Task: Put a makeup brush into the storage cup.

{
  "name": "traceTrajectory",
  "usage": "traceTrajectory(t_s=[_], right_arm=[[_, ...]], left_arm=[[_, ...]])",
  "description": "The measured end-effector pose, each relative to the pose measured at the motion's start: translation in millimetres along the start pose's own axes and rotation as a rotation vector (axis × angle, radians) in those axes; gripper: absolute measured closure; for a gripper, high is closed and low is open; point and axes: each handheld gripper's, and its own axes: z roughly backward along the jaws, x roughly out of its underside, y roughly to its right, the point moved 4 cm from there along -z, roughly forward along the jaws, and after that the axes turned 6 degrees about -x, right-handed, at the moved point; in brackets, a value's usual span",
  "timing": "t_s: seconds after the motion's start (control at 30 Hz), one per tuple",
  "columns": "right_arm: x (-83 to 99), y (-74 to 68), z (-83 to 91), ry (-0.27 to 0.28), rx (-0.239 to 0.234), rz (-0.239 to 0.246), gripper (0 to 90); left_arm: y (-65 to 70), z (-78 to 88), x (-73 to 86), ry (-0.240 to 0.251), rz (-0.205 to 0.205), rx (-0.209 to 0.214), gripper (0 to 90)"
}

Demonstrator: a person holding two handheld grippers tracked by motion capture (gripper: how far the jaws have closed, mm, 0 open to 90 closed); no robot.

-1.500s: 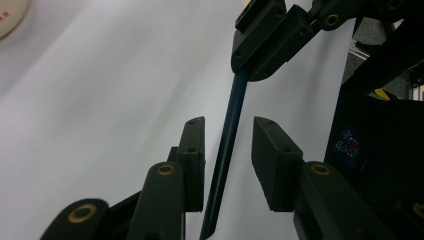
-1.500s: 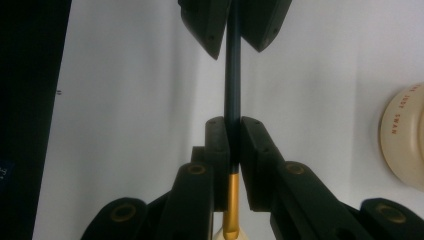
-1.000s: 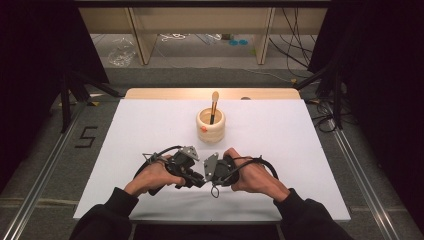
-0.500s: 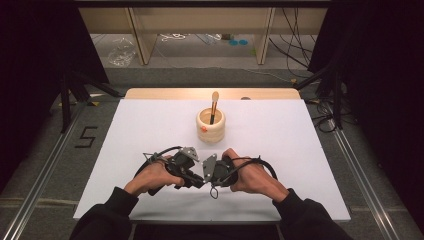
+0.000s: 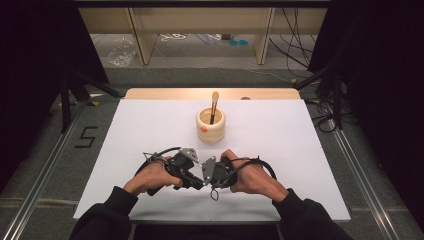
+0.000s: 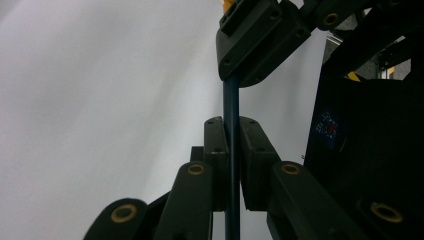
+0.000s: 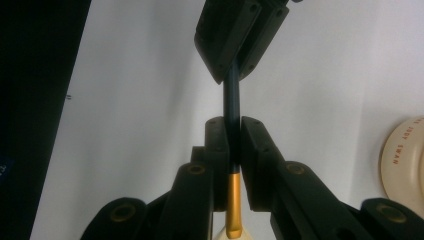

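I have both grippers closed on one thin dark rod point(image 6: 231, 105): my left gripper point(image 6: 231, 150) clamps it between its jaws, and my right gripper point(image 7: 232, 145) pinches the same shaft next to its gold ferrule point(image 7: 233, 205). It looks like a brush handle, though its tip is hidden. In the high view the left gripper point(image 5: 192, 172) and right gripper point(image 5: 207, 172) meet nose to nose near the front middle of the white table point(image 5: 125, 135).

Against the frame from a second ago, I see almost no change; both hands stay where they were and the grippers keep their pinch, perhaps closer by a hair.

The near table edge lies just behind my wrists. Open white surface spreads to either side and ahead.

Count: two grippers, one held rod, one cream cup point(image 5: 210, 125) standing well ahead, one wooden-handled brush point(image 5: 214, 105) upright in it.
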Motion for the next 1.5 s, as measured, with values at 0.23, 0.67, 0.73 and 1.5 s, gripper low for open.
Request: traceTrajectory(t_s=[0.23, 0.67, 0.73, 1.5], right_arm=[[1.0, 3.3, 2.2, 0.026, 0.021, -0.003, 72.4], [41.0, 23.5, 59.0, 0.307, 0.218, -0.406, 41.0], [50.0, 27.0, 63.7, 0.354, 0.263, -0.461, 37.5], [88.3, 24.6, 56.7, 0.757, 0.239, -0.871, 30.7]], left_arm=[[-1.3, 1.7, -0.2, 0.033, 0.008, -0.028, 84.2], [-9.4, 22.5, 2.0, 0.194, 0.089, -0.136, 84.1], [-10.9, 24.1, 1.6, 0.223, 0.108, -0.144, 84.2], [-13.9, 49.8, -6.3, 0.485, 0.248, -0.213, 84.1]])
